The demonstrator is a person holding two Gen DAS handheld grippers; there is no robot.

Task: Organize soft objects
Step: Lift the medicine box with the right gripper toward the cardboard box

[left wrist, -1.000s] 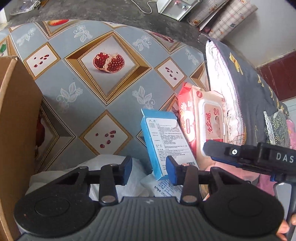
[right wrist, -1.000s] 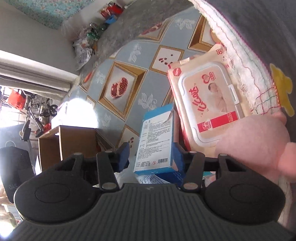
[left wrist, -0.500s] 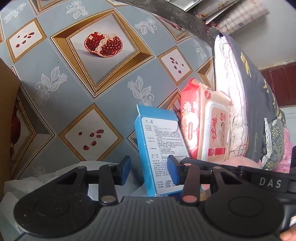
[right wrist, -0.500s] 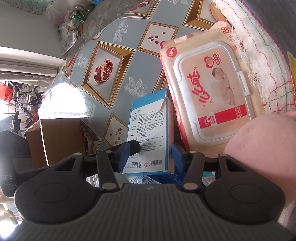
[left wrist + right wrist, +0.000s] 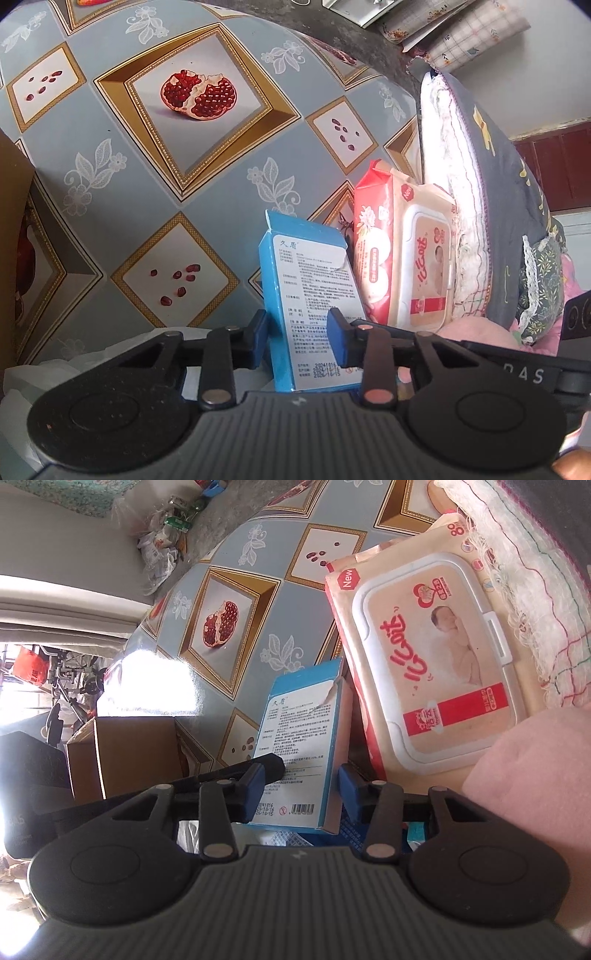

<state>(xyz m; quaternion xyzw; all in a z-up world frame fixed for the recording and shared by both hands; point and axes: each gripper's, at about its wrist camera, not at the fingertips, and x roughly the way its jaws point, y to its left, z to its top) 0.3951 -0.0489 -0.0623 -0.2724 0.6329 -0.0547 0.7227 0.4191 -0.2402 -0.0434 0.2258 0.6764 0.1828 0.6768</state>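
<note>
A blue-and-white carton (image 5: 310, 291) (image 5: 299, 753) stands upright on the pomegranate-patterned table cloth (image 5: 184, 166). My left gripper (image 5: 298, 341) straddles its lower part. The left pad sits by the blue side and the right pad lies in front of the printed face. Its jaws are closing. My right gripper (image 5: 301, 788) has the same carton between its blue pads and is closing too. I cannot tell whether any pad presses. A wet wipes pack (image 5: 424, 266) (image 5: 436, 672) leans behind the carton against a folded grey quilt (image 5: 498, 206).
A pink soft bundle (image 5: 535, 775) lies at the right, by a floral pouch (image 5: 543, 288). A brown cardboard box (image 5: 11, 240) (image 5: 129, 753) stands at the left. A white plastic bag (image 5: 92, 354) lies under the left gripper. Clutter sits on the floor beyond the table.
Both grippers sank toward the blue carton and their jaws narrowed. The carton now sits between the pads of each; it has not moved on the table.
</note>
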